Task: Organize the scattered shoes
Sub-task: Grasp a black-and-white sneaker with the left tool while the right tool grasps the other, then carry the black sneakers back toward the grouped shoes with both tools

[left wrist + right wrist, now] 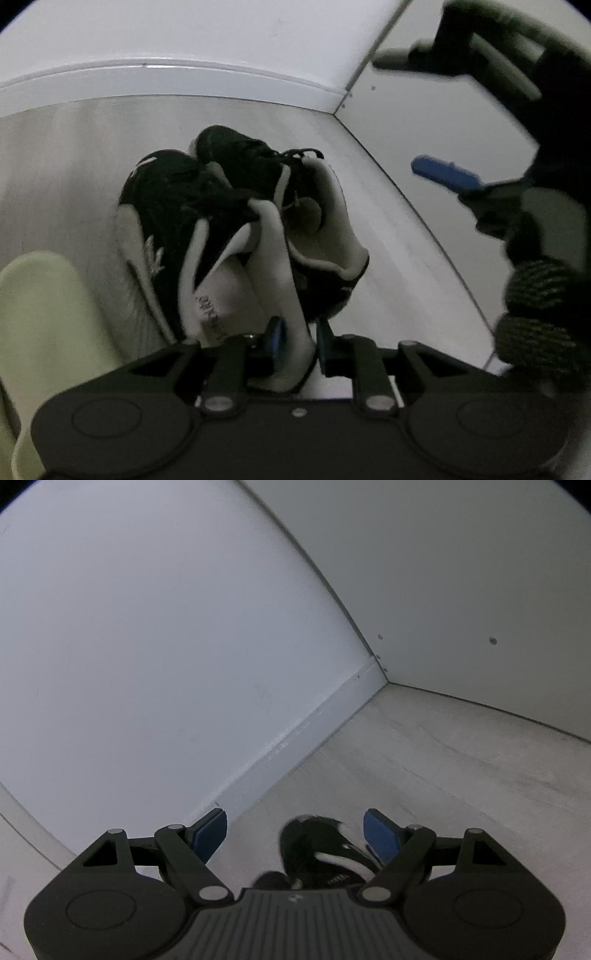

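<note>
Two black-and-white sneakers lie side by side on the pale floor, toes toward the wall. The left sneaker [162, 206] shows a labelled tongue, and my left gripper [300, 334] is shut on its white inner collar. The right sneaker [317, 221] lies next to it with its opening up. My right gripper [421, 114] hovers open above and to the right, held by a gloved hand [539, 317]. In the right wrist view the right gripper [295, 834] is open, with a black sneaker toe [317, 845] on the floor below its blue pads [380, 834].
A pale green slipper [44, 317] lies at the left beside the sneakers. A white wall with a baseboard [166, 79] runs behind them and meets a grey side panel [424, 122] in a corner on the right. Bare floor [461, 760] stretches toward that corner.
</note>
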`<state>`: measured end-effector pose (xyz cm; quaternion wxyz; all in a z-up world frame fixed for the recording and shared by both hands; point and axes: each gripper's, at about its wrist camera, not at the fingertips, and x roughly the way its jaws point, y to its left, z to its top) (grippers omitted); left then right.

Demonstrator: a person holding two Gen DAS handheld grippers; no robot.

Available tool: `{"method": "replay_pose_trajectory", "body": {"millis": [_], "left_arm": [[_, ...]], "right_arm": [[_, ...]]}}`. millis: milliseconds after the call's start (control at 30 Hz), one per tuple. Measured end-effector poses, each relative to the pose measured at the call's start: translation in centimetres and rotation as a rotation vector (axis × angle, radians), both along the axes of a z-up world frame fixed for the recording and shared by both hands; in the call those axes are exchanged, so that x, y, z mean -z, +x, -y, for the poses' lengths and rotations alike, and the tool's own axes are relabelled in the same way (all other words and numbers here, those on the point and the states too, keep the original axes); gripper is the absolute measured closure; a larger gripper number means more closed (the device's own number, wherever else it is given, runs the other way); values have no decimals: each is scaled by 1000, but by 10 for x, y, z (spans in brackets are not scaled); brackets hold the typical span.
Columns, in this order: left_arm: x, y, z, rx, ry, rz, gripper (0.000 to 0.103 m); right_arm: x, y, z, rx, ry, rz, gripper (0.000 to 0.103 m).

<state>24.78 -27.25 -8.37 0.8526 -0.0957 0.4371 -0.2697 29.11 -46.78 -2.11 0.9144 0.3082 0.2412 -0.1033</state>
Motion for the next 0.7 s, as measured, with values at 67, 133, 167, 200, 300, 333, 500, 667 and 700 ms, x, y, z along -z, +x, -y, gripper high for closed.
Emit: {"method": "replay_pose_trajectory", "body": {"millis": [67, 133, 167, 200, 300, 333, 500, 667, 700], "left_arm": [[-17, -11, -18, -33, 9, 41, 58], [-34, -31, -43, -59, 32, 93, 58], [-42, -41, -55, -71, 42, 116, 55], [-47, -50, -67, -83, 51, 130, 53], [-61, -98, -138, -192, 104, 195, 50], [-62, -115, -163, -237, 113, 208, 50], [-45, -163, -264, -501, 49, 183, 49], [-35, -178, -330, -696, 28, 140, 49], [-31, -176, -335, -705, 11, 132, 49]], "right_arm": [[0, 1, -4, -27, -32, -30, 16], [-1, 3, -11, -71, -65, -53, 12], [-3, 3, -18, -90, -113, -67, 12], [-4, 3, -25, -106, -163, -79, 12], [-1, 2, -39, -123, -268, -127, 25], [2, 2, -45, -137, -310, -160, 29], [37, 8, -35, -55, -263, -353, 58], [54, 5, -19, -18, -79, -389, 67], [55, 4, -15, -14, -49, -389, 67]]}}
